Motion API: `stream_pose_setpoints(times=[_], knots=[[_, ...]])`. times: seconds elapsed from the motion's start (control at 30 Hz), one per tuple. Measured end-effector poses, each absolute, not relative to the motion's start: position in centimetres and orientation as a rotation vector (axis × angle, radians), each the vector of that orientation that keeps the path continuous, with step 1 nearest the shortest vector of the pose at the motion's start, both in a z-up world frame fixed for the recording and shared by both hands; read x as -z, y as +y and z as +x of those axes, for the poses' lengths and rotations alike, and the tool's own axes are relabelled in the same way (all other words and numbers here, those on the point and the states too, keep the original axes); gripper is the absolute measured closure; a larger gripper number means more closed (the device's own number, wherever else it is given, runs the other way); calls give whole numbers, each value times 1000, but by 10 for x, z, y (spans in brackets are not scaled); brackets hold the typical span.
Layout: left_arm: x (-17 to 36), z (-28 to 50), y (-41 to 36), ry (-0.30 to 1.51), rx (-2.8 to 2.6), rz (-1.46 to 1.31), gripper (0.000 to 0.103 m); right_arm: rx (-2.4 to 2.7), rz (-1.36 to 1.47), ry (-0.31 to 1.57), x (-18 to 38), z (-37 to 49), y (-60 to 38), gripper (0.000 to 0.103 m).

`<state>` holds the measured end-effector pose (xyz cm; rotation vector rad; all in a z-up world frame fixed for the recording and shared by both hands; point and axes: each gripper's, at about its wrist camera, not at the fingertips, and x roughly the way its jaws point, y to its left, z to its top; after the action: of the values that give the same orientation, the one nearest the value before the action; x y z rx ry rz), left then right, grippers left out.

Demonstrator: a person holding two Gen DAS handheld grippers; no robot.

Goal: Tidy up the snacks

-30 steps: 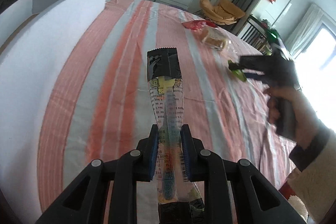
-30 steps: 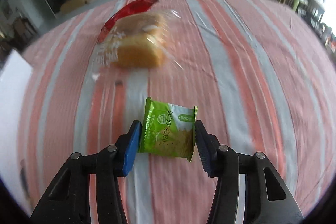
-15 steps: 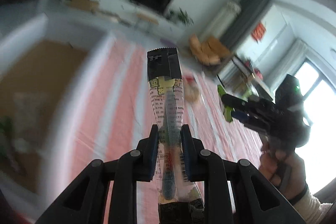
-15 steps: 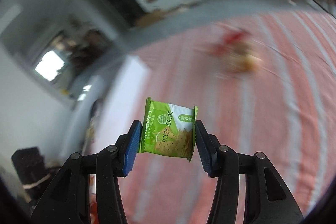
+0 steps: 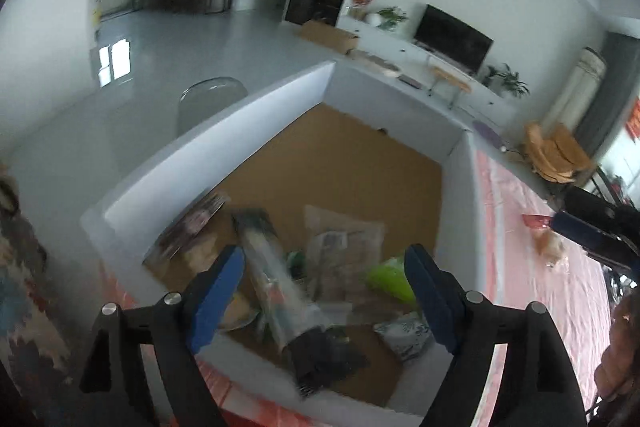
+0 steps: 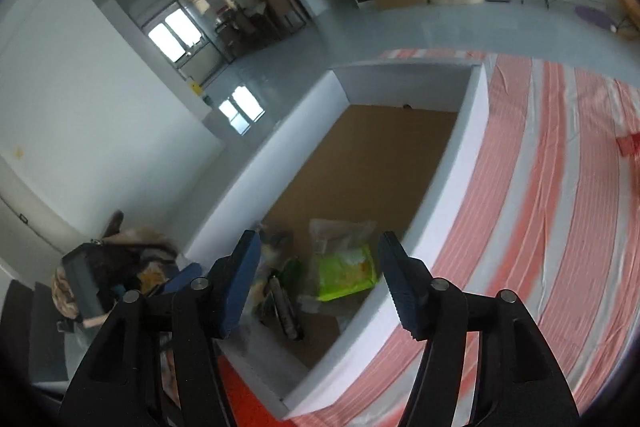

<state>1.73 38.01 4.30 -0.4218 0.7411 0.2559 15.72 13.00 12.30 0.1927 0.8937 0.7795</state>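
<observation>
box [image 5: 208,131]: matt white walls, brown cardboard floor | tablecloth [image 6: 540,187]: striped cloth | snack packets [image 6: 346,273]: glossy plastic

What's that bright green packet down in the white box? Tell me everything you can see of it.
The green snack packet is a small, flat, squarish pouch of shiny lime-green film with a paler, yellowish printed patch on its face; the print is too blurred to read. It appears to rest at a slight tilt among the other wrappers at the near end of the white box, close to the box's side wall. It lies below the open right claw, whose pads do not touch it.
</observation>
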Motion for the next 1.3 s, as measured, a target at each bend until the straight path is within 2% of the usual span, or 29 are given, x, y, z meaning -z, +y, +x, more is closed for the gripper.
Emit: stream_pose_setpoints(times=[0.07, 0.17, 0.3, 0.43, 0.53, 0.7, 0.9, 1.07, 1.3], knots=[[-42, 15, 373, 727, -256, -417, 21, -723, 139, 854, -117, 149, 105, 32], [-51, 18, 346, 701, -195, -399, 20, -574, 43, 791, -92, 140, 50, 31], [-71, 33, 286, 673, -49, -353, 18, -277, -85, 781, -26, 126, -52, 31], [-81, 51, 197, 680, 149, -280, 3, -27, -78, 852, 26, 110, -159, 31], [-69, 75, 132, 739, 276, -233, 2, 102, -27, 860, 34, 103, -215, 31], [-8, 120, 41, 838, 389, -162, 2, 200, 30, 864, 36, 112, -257, 31], [61, 174, 5, 932, 299, -88, 2, 225, 72, 886, 44, 118, -271, 26], [79, 181, 3, 911, 259, -55, 2, 227, 119, 900, 45, 113, -282, 19], [80, 180, -2, 919, 261, -47, 0, 224, 116, 903, 46, 117, -281, 17]])
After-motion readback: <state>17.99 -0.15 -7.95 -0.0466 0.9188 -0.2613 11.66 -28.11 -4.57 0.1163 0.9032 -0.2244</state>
